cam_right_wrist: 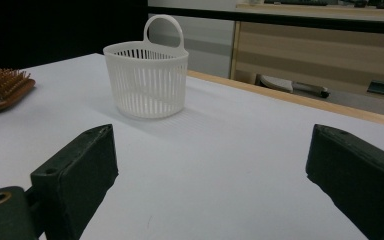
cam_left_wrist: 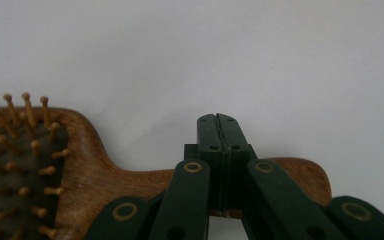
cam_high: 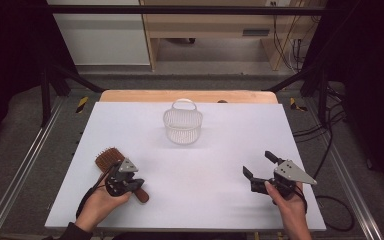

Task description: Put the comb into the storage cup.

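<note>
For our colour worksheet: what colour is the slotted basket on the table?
White; the basket shows best in the right gripper view.

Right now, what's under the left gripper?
The wooden hairbrush lies bristles up on the white table. The left gripper, jaws shut, sits over its handle. It covers the handle's middle, so contact there cannot be seen.

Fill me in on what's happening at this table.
A person works two handheld tools over a white table. The left tool sits over the handle of a wooden hairbrush lying bristles up, its jaws pressed together with nothing visibly between them. The right tool is wide open and empty, near the table's right side. A white slotted basket stands upright and empty toward the far edge.
</note>
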`<state>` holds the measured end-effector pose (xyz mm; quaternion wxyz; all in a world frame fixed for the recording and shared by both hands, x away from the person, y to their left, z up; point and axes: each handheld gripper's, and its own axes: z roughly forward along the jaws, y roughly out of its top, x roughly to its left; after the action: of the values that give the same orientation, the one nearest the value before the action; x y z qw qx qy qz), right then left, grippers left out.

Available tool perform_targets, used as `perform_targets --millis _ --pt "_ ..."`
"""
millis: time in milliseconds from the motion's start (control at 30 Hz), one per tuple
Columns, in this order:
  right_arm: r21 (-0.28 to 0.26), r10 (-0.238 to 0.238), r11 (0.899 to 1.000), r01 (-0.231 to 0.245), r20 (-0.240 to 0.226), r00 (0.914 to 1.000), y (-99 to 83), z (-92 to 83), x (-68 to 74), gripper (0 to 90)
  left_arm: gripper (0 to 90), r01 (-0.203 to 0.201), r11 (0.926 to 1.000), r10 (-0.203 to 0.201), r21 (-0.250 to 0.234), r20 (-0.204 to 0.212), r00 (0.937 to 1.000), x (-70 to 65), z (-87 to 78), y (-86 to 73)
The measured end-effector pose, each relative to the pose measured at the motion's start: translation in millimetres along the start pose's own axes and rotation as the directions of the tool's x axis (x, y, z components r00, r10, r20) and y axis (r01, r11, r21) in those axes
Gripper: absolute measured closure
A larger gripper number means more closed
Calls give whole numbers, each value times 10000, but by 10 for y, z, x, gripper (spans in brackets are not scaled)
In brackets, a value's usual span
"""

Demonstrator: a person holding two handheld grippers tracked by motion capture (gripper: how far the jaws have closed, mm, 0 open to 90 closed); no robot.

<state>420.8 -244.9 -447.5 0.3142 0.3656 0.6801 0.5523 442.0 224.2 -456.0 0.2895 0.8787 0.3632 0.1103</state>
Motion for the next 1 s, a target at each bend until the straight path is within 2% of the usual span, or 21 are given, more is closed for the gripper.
perform_targets --millis 433,700,1000 --pt "38 39 10000 -40 10 10000 -4 5 1 64 900 302 9995 -303 -35 -205 9993 99 -185 -301" --pt "36 29 10000 -29 14 10000 -4 6 5 64 900 550 9984 -553 -88 -361 9978 207 -253 -391" --pt "53 46 10000 -46 -4 10000 -5 7 7 63 900 642 9979 -646 -107 -466 9968 277 -298 -438"
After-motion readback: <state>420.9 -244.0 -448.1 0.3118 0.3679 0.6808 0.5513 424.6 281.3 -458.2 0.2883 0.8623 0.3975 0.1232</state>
